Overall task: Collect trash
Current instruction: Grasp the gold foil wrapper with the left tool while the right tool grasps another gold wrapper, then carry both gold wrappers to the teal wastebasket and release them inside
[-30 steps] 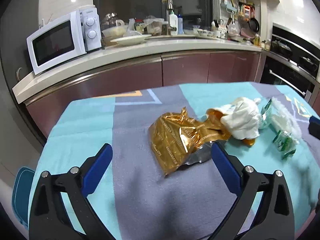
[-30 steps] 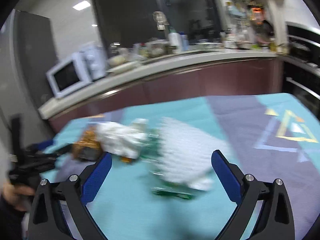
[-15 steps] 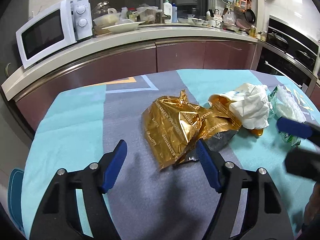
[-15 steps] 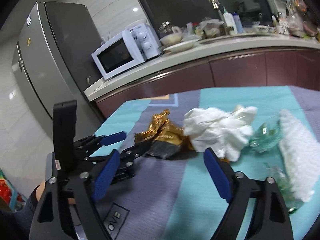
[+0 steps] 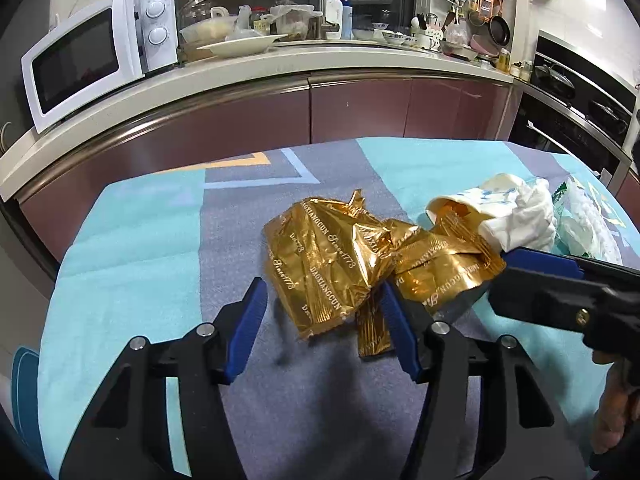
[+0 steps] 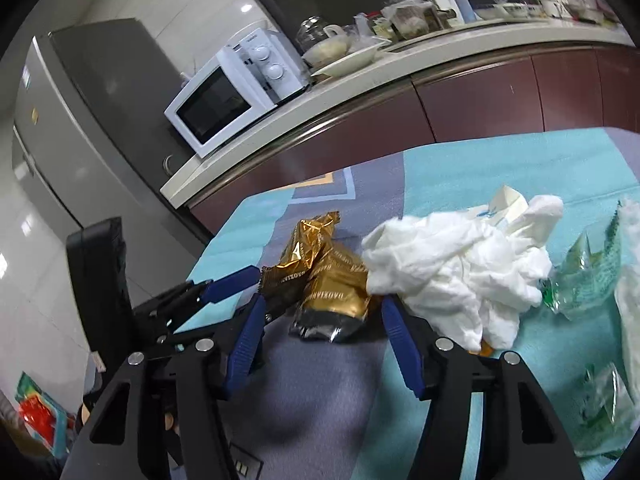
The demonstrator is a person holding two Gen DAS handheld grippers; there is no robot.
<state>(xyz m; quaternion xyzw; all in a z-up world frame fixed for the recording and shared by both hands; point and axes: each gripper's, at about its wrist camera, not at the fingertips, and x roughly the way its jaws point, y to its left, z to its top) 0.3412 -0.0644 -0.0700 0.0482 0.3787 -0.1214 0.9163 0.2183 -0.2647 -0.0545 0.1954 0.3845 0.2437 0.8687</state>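
Observation:
Two crumpled gold wrappers lie on the grey and teal tablecloth (image 5: pixel 132 248). My left gripper (image 5: pixel 322 314) has its jaws closing around the near edge of the left gold wrapper (image 5: pixel 324 260); the left pad still stands off it. My right gripper (image 6: pixel 324 326) comes in from the right (image 5: pixel 536 260), jaws closing, with the second gold wrapper (image 6: pixel 336 288) and its dark end between the fingers, pads not pressing. A white crumpled tissue (image 6: pixel 460 272) lies over a tipped paper cup (image 5: pixel 460 204). The green-printed clear wrapper (image 6: pixel 584 276) lies further right.
A kitchen counter with a white microwave (image 5: pixel 96 48), dishes and bottles runs behind the table. A grey fridge (image 6: pixel 80 120) stands at the left. The two grippers are close together, my left gripper (image 6: pixel 224 284) just left of the right one. A hand (image 5: pixel 616 408) shows at lower right.
Both pairs of jaws have narrowed. My left gripper moved forward onto the gold wrapper. My right gripper swung left from the white and green trash to the second gold wrapper.

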